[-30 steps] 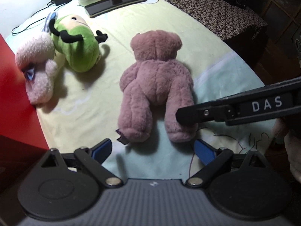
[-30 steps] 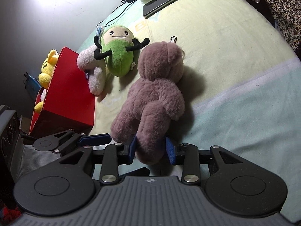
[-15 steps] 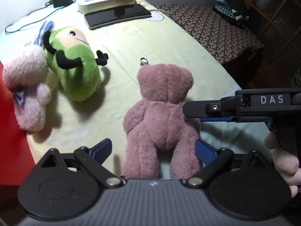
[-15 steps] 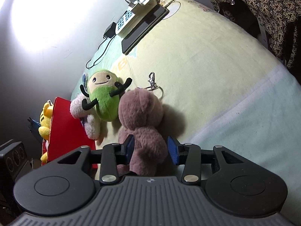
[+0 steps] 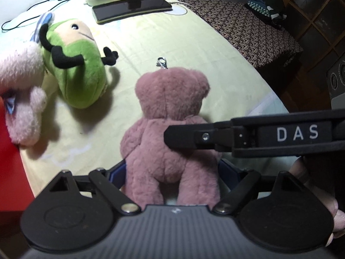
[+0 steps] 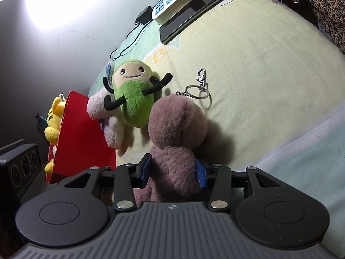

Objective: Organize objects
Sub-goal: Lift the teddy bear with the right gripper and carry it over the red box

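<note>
Both sets of jaws are closing on the pink bear (image 5: pixel 170 129). Our left gripper (image 5: pixel 172 173) has just been narrowing its jaws w/ the bear's hips and legs between them; blue pads are pressing the fur on both sides. Our right gripper (image 6: pixel 172 169) is clamping the bear's body below the head. We're seeing the bear lying face down on the bed (image 6: pixel 258 64), its keyring (image 6: pixel 199 86) stretching away from the head. Just beside it, the green doll (image 6: pixel 134 95) is lying face up, touching a pale pink plush (image 6: pixel 112 129) next to the red box (image 6: pixel 84 138).
</note>
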Demonstrator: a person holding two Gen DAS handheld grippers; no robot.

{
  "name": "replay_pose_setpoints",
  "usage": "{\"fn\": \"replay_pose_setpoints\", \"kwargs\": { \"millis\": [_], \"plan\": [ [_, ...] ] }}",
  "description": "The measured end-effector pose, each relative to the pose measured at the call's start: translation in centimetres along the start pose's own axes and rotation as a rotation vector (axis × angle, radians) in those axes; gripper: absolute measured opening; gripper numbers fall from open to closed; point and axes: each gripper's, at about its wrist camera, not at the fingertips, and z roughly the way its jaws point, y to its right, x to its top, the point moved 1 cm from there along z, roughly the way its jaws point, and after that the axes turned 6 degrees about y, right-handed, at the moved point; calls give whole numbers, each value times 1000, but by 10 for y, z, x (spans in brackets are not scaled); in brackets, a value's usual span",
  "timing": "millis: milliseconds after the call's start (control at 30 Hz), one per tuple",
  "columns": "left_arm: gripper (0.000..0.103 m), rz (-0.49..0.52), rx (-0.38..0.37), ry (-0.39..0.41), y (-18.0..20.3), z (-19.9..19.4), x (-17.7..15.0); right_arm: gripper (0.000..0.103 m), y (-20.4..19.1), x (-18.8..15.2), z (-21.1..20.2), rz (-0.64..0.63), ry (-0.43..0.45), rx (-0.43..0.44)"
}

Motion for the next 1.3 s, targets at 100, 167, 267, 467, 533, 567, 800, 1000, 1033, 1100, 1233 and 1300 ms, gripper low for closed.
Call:
{"fn": "replay_pose_setpoints", "kwargs": {
  "millis": [100,167,267,467,533,567,800,1000,1033,1100,1233,1300],
  "plan": [
    [86,18,26,10,2,-11,-10,44,-11,-5,-1,-42,-10,14],
    [86,22,43,22,1,-20,-16,44,-17,-9,-2,-65,-16,33],
    [86,2,50,38,-2,-35,-23,44,-29,-14,-6,-107,-24,59],
    [86,-47,99,108,-11,-71,-32,44,-55,-23,-12,-172,-41,138],
    [86,-59,122,134,-15,-84,-36,44,-67,-28,-13,-201,-42,167],
    [86,-67,129,146,-17,-92,-39,43,-73,-31,-13,-215,-44,182],
    [86,-79,147,224,-33,-134,-50,40,-122,-46,-17,-336,-15,244],
    [86,-84,81,303,-57,-175,-50,40,-154,-49,-27,-334,42,259],
    [86,-77,73,320,-60,-182,-49,40,-160,-49,-30,-332,58,261],
    [86,-50,71,357,-63,-196,-48,40,-171,-48,-35,-326,91,273],
    [86,-20,61,426,-76,-222,-43,40,-198,-47,-40,-349,160,289],
    [86,-21,59,451,-87,-233,-42,39,-211,-45,-37,-364,180,300]
  ]
}}
